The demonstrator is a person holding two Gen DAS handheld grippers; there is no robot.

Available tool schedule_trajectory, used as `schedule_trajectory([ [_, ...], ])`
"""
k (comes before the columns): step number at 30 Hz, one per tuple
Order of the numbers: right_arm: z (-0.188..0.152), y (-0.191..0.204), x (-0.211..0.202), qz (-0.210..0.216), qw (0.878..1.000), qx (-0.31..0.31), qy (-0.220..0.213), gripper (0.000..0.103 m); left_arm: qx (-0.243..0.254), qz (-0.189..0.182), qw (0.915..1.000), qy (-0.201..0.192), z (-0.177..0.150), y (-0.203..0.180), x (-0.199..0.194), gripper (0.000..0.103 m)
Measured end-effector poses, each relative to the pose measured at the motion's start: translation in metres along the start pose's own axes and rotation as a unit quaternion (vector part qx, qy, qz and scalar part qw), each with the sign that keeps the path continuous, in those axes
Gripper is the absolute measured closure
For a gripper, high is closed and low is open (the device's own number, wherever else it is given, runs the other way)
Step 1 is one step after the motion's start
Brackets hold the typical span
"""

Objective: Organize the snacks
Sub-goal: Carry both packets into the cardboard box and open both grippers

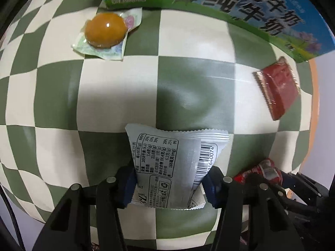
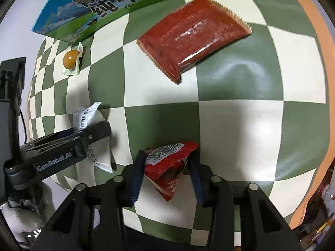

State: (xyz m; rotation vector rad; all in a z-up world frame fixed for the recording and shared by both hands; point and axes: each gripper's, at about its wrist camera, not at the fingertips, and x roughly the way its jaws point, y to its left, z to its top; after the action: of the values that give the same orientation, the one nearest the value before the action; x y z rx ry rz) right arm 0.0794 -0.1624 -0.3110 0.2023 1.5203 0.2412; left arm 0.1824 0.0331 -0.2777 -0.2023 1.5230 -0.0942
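**Green-and-cream checks, 2 packets pinched**

Checked cloth [image 1: 188, 96] in green and cream covers the counter under both of my tools. At its far edge stands a milk carton [image 1: 240, 6] printed in blue and green with large black characters.

My left hand-held gripper [image 1: 169, 186] points almost straight down, and its 2 blue pads are clamped on a white snack packet [image 1: 167, 163], squeezing the packet's lower part so the foil bunches between them. The packet's back faces the left wrist camera, showing a nutrition table and a barcode. Seen from the right wrist camera, the same packet [image 2: 90, 117] sits at the left with the gripper's black finger across it.

My right hand-held gripper [image 2: 167, 171] is closed on a red snack packet [image 2: 169, 163], crumpled between the pads with its barcode strip turned up. That packet lies just beside the white one, to its right.

2 more snacks lie free on the cloth, well apart from both tools. A flat dark-red sachet [image 2: 194, 35] with serrated ends rests near the carton on the right. A round orange jelly cup [image 1: 104, 30] on its pale wrapper sits close to the carton's left end.
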Motion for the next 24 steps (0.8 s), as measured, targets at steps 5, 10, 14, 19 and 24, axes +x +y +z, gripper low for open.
schedule_trajectory([
  [5,0.004,0.001,-0.03,0.03,0.999,0.008,-0.03,0.063,0.013,-0.014,0.9996,-0.023,0.001,-0.008,-0.033,0.052],
  [10,0.02,0.005,-0.094,0.062,0.994,0.002,-0.086,0.063,0.025,-0.053,0.996,-0.067,0.013,-0.021,-0.096,0.052],
  [14,0.044,0.012,-0.156,0.081,0.986,-0.012,-0.142,0.063,0.038,-0.093,0.989,-0.108,0.04,-0.038,-0.153,0.052],
  [19,0.102,0.029,-0.214,0.064,0.976,-0.045,-0.201,0.063,0.058,-0.09,0.9849,-0.136,0.087,-0.051,-0.184,0.052],
  [24,0.168,0.039,-0.211,0.021,0.978,-0.064,-0.196,0.063,0.066,-0.048,0.9867,-0.14,0.154,-0.054,-0.191,0.052],
])
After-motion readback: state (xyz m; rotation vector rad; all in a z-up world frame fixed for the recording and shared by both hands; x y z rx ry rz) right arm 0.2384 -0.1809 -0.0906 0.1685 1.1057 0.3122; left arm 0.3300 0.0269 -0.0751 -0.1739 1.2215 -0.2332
